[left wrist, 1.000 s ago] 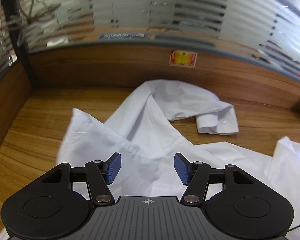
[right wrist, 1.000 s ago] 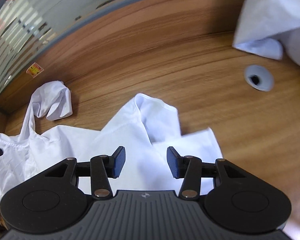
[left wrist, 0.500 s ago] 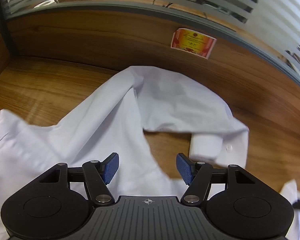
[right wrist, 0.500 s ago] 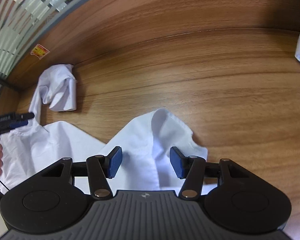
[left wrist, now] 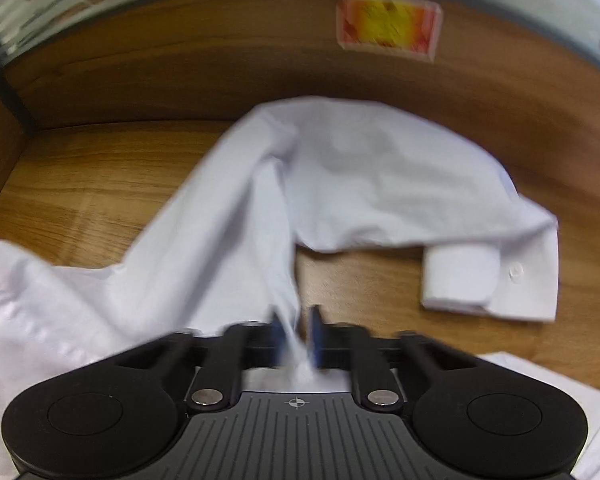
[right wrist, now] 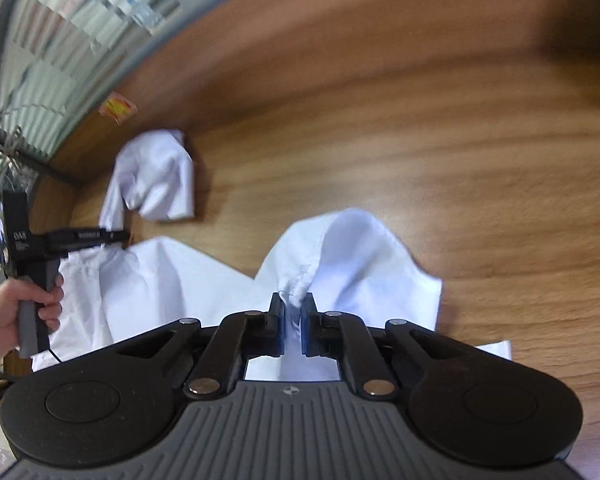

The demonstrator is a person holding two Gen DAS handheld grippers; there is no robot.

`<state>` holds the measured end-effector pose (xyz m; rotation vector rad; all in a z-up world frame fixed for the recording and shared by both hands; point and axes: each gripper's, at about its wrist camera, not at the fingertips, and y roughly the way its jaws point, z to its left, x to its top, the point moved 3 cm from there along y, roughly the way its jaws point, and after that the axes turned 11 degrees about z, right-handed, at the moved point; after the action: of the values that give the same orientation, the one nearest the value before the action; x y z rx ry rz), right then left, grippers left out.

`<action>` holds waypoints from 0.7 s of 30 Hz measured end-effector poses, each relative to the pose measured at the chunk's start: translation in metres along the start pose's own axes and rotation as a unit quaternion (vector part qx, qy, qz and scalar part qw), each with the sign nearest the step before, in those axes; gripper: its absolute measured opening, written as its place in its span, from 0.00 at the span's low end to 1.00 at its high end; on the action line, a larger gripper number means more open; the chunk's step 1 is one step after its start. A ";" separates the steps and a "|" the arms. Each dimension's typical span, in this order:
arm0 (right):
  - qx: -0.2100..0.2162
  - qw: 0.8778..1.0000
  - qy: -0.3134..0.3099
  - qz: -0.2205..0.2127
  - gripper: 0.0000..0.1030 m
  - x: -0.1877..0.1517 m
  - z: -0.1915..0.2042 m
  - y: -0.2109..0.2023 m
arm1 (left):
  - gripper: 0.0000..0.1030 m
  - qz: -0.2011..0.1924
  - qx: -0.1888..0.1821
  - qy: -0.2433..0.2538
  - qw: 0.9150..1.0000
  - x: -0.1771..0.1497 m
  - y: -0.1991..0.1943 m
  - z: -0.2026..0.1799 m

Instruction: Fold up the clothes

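On the wooden bench (right wrist: 440, 152), a white shirt (left wrist: 364, 176) is lying rumpled; the left claw (left wrist: 296, 340) and right claw (right wrist: 292, 320) are each pinching its fabric.

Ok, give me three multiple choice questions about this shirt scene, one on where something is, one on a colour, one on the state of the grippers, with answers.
1. Where does the sleeve cuff lie?
A. On the wooden desk
B. Hanging off the desk edge
C. Inside a basket

2. What colour is the shirt?
A. Blue
B. White
C. Grey

3. How are the left gripper and right gripper?
A. Both wide open above the cloth
B. Only the left one pinches cloth
C. Both closed on a fold of shirt

Answers:
1 A, the cuff rests flat on the wood to the right of the left gripper.
2 B, the cloth is white in both views.
3 C, each pair of pads has bunched fabric squeezed between them.
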<state>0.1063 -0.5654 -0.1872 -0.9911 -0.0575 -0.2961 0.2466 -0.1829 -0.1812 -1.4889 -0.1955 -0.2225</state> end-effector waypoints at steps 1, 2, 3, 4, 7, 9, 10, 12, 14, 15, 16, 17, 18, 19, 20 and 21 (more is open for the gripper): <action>-0.008 1.000 -0.004 -0.014 0.07 0.001 0.003 -0.010 | 0.04 -0.010 -0.004 -0.011 1.000 0.000 -0.005 0.005; -0.016 0.999 -0.007 -0.029 0.07 0.002 0.005 -0.019 | 0.04 -0.023 -0.006 -0.027 0.999 0.001 -0.012 0.011; -0.025 0.999 -0.008 -0.048 0.07 0.005 0.006 -0.030 | 0.04 -0.037 -0.008 -0.042 0.998 0.003 -0.019 0.017; -0.035 0.997 -0.010 -0.067 0.06 0.007 0.006 -0.041 | 0.04 -0.047 -0.012 -0.049 0.998 0.008 -0.025 0.019; -0.050 0.991 -0.016 -0.125 0.06 0.021 0.005 -0.074 | 0.04 -0.077 -0.024 -0.072 0.994 0.022 -0.040 0.025; -0.060 0.986 -0.024 -0.156 0.06 0.034 0.006 -0.090 | 0.04 -0.096 -0.032 -0.087 0.991 0.032 -0.051 0.028; -0.067 0.983 -0.029 -0.167 0.06 0.042 0.008 -0.095 | 0.04 -0.106 -0.036 -0.094 0.989 0.036 -0.056 0.030; -0.085 0.980 -0.046 -0.175 0.06 0.058 0.011 -0.094 | 0.04 -0.126 -0.043 -0.109 0.985 0.046 -0.067 0.034; -0.103 0.977 -0.057 -0.176 0.06 0.076 0.009 -0.085 | 0.04 -0.134 -0.047 -0.121 0.982 0.055 -0.068 0.036; -0.112 0.976 -0.061 -0.176 0.06 0.084 0.008 -0.079 | 0.04 -0.133 -0.048 -0.125 0.982 0.060 -0.065 0.035; -0.121 0.975 -0.066 -0.175 0.06 0.092 0.007 -0.072 | 0.04 -0.132 -0.048 -0.129 0.982 0.064 -0.061 0.035; -0.126 0.975 -0.066 -0.172 0.06 0.099 0.005 -0.065 | 0.04 -0.132 -0.042 -0.130 0.982 0.068 -0.056 0.034; -0.132 0.974 -0.066 -0.169 0.06 0.106 0.003 -0.057 | 0.04 -0.132 -0.036 -0.130 0.982 0.071 -0.052 0.033; -0.138 0.974 -0.067 -0.166 0.06 0.112 0.000 -0.050 | 0.04 -0.132 -0.030 -0.130 0.982 0.075 -0.047 0.032; -0.144 0.974 -0.067 -0.163 0.06 0.119 -0.002 -0.042 | 0.04 -0.132 -0.024 -0.130 0.982 0.078 -0.043 0.031; -0.149 0.974 -0.067 -0.158 0.06 0.122 -0.005 -0.034 | 0.04 -0.132 -0.018 -0.130 0.982 0.082 -0.038 0.030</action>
<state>0.2141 -0.6137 -0.1403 -1.3019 -0.3038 -0.5412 0.3158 -0.1577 -0.1212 -1.5230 -0.6054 -0.2442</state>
